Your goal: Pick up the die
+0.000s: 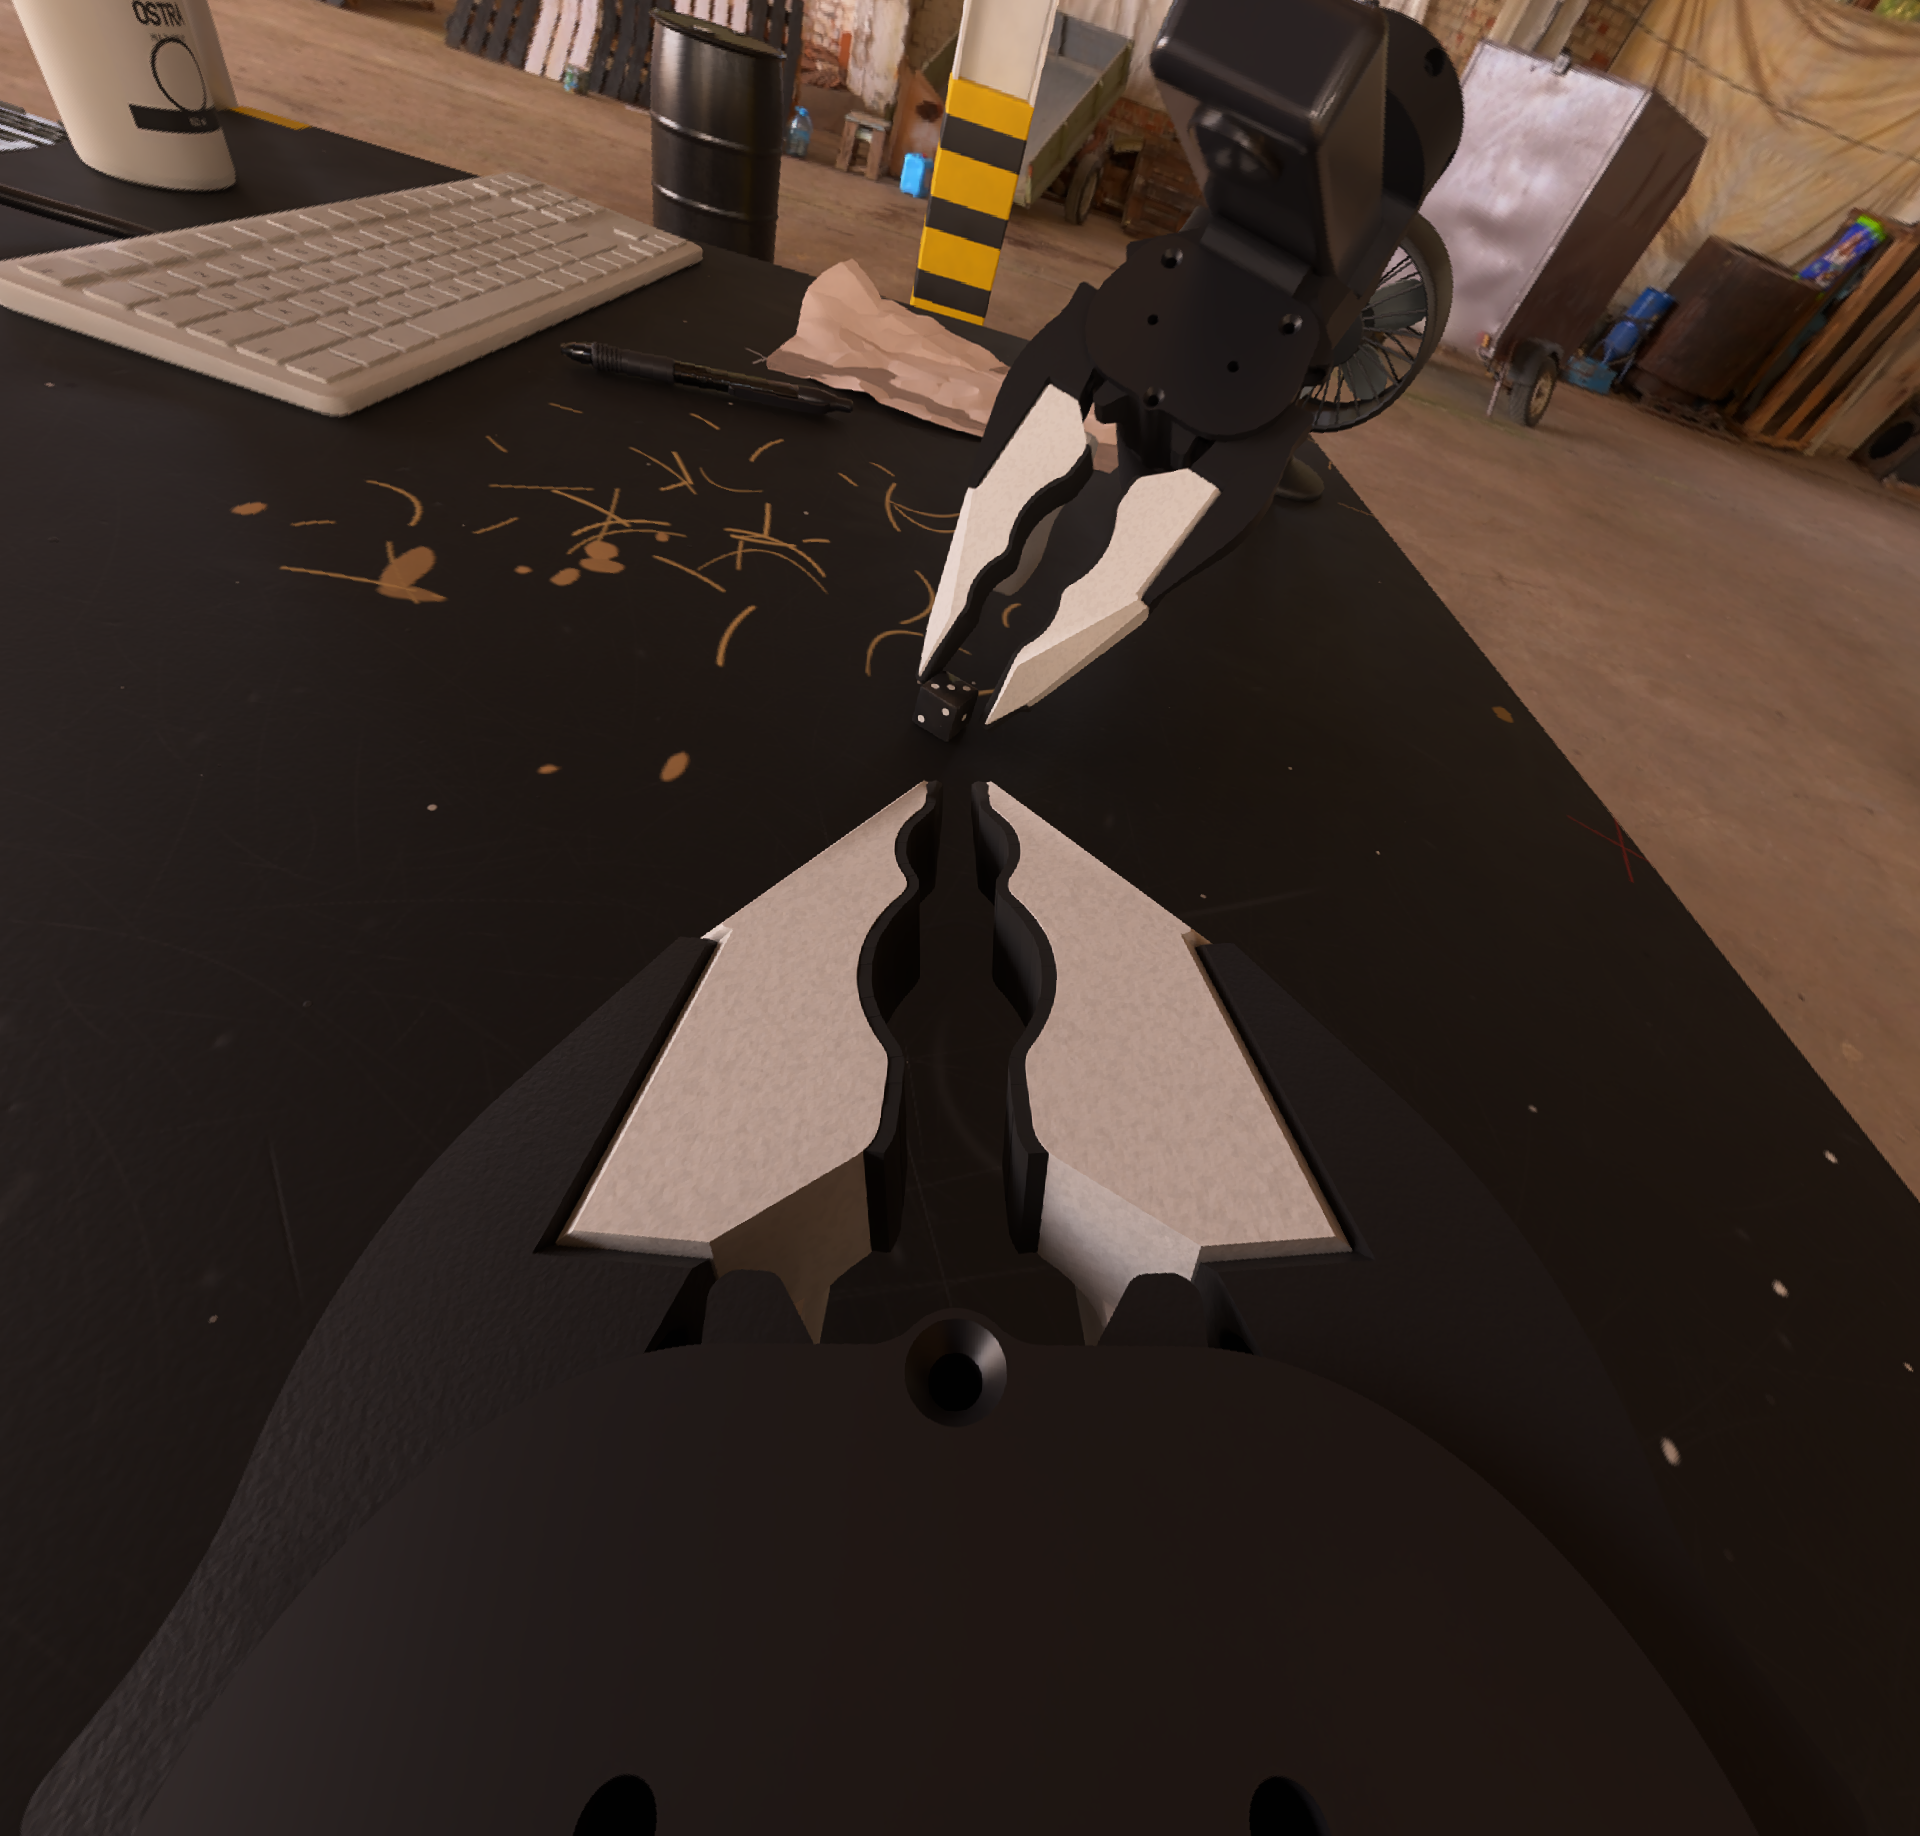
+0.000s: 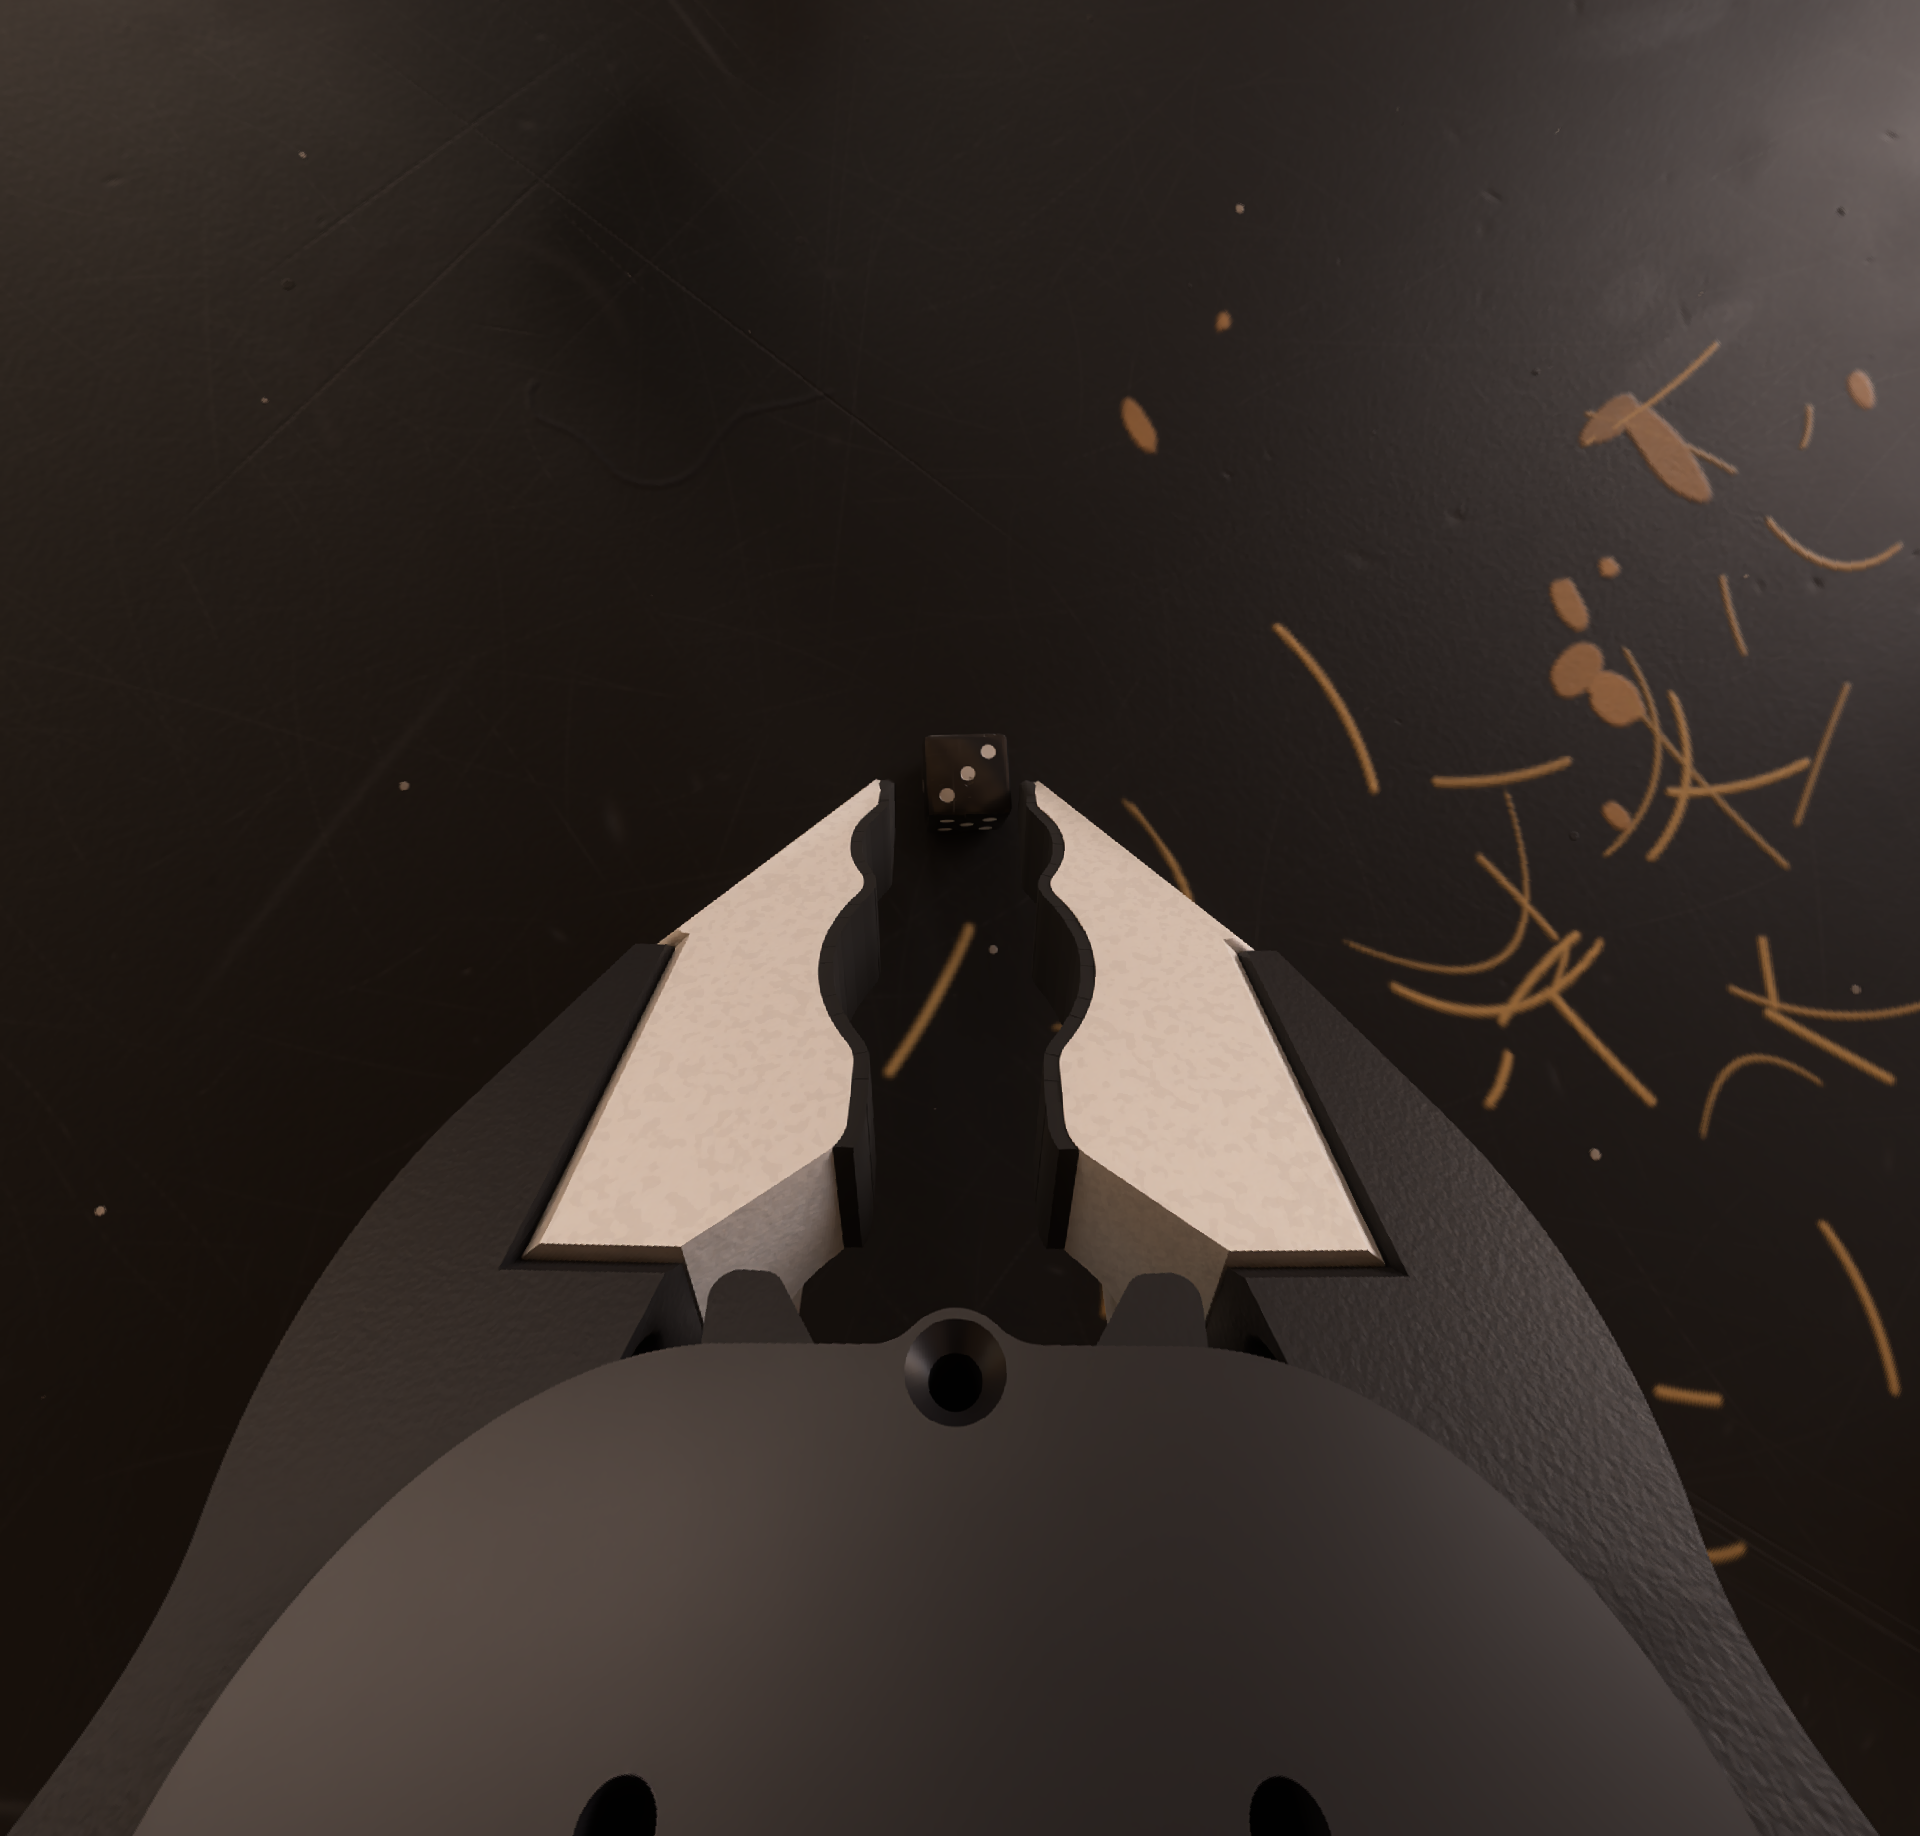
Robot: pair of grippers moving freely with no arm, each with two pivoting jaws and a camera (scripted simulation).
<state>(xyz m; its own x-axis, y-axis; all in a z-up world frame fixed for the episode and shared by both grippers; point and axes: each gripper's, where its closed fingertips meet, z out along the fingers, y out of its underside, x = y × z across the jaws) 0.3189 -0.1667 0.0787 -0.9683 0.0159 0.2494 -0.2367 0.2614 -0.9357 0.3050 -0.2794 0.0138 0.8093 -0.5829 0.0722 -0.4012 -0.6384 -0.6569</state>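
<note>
Showing only in the left wrist view, keyboard (image 1: pixel 343 280) and pen (image 1: pixel 707 379) lying on the counter (image 1: pixel 312 903), right claw (image 2: pixel 958 794) spreading open around the die (image 2: pixel 967 778) without gripping, left claw (image 1: pixel 956 789) sitting nearly closed, holding nothing.

We see a matt black counter (image 1: pixel 312 955) scratched to bare wood, a glossy black die (image 2: pixel 967 776), crumpled paper (image 1: pixel 894 352), and speckled matt fingers (image 2: pixel 727 1048).

On the black surface (image 1: pixel 312 903) we see a white keyboard (image 1: pixel 343 280) far left, a cream cup (image 1: pixel 135 51) behind it, a black pen (image 1: pixel 707 378), crumpled paper (image 1: pixel 883 347) and 1 small fan (image 1: pixel 1371 352) far right.
</note>
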